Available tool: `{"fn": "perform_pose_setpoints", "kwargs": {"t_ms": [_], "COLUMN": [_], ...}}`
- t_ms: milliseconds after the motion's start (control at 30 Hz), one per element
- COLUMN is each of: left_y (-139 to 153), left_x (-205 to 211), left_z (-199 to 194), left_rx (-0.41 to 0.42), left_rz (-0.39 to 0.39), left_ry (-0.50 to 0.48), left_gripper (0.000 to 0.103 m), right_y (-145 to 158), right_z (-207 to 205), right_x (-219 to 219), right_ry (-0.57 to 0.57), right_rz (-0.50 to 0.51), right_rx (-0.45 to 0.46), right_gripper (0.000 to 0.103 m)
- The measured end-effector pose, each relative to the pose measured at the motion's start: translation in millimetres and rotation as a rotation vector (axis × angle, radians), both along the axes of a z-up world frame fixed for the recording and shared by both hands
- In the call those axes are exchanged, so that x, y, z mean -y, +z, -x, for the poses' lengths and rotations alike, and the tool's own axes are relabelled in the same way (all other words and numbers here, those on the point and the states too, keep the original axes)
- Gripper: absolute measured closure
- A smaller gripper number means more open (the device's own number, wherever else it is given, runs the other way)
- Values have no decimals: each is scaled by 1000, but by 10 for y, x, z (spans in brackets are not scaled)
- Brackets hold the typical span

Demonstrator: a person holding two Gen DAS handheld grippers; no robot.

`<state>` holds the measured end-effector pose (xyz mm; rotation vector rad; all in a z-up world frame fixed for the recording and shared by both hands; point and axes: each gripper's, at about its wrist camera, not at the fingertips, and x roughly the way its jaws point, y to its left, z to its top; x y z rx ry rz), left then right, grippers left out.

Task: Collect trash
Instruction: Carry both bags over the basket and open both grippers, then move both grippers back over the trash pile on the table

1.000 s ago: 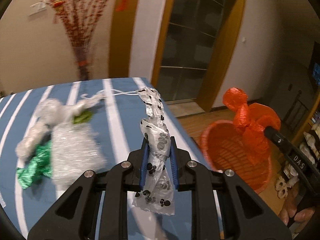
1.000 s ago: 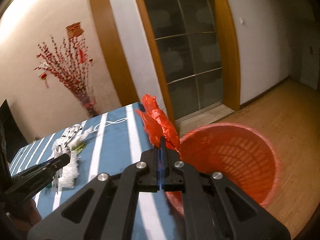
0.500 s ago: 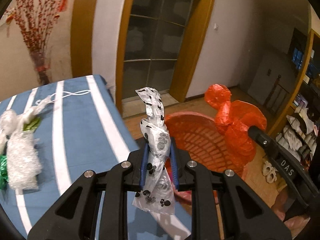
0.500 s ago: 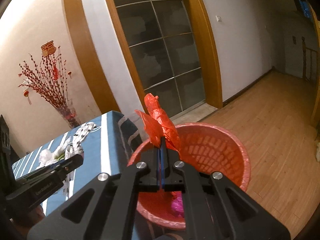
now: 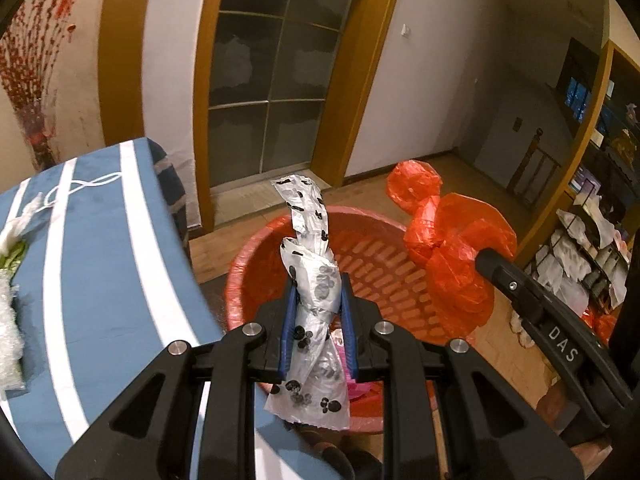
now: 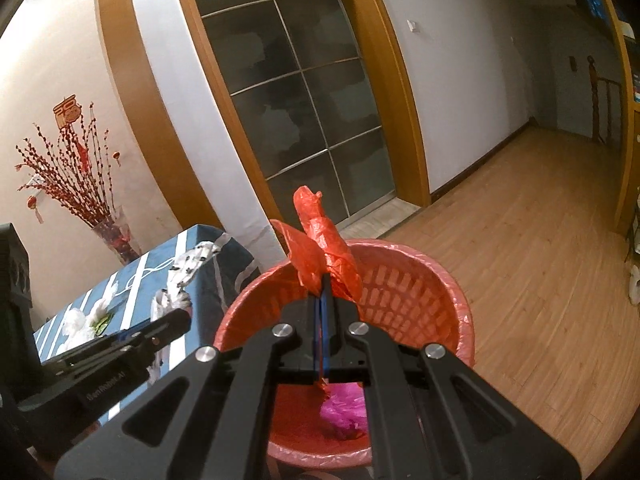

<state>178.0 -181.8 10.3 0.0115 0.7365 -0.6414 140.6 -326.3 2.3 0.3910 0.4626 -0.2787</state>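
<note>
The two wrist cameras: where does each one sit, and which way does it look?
Left wrist: on the left gripper, looking along its fingers, down at the red plastic basket; it grips a white paw-print plastic bag.
Right wrist: on the right gripper, looking down into the basket; it pinches a crumpled red plastic bag.
Shared: basket, both bags, blue striped table, each other's gripper.

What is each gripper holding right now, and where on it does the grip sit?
Left gripper: twisted paw-print plastic bag, pinched around its middle. Right gripper: crumpled red plastic bag, clamped near its lower end.
</note>
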Motion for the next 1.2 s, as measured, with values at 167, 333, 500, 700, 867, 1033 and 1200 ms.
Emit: {"fn": "perform_pose_setpoints", "kwargs": {"t_ms": [167, 333, 500, 700, 867, 1033, 1200], "left_y": [-57, -156, -209, -221, -223, -205, -160], "left_x": [97, 67, -84, -316, -532, -834, -1166], "left_z": [7, -25, -49, -60, -44, -47, -31], "left_rx": [-10, -28, -33, -12, -3, -7, 4], "left_rz": [-17, -49, -83, -121, -135, -124, -125], "left_ry": [-11, 20, 71, 129, 170, 226, 281], "left_gripper": [81, 56, 46, 40, 33, 23, 19], "right_y": [-56, -155, -241, -275, -270, -221, -158], "right_z": [-63, -84, -61, -62, -76, -104, -200], "right_x": [70, 144, 163, 90, -68, -295, -597], "right_ry": [1, -23, -45, -48, -24, 17, 82], "right_rz": [-17, -49, -44, -19, -3, 27, 60], "right_rx": [-10, -30, -58, -87, -100, -104, -113], "right_gripper": [96, 78, 66, 59, 51, 38, 28]}}
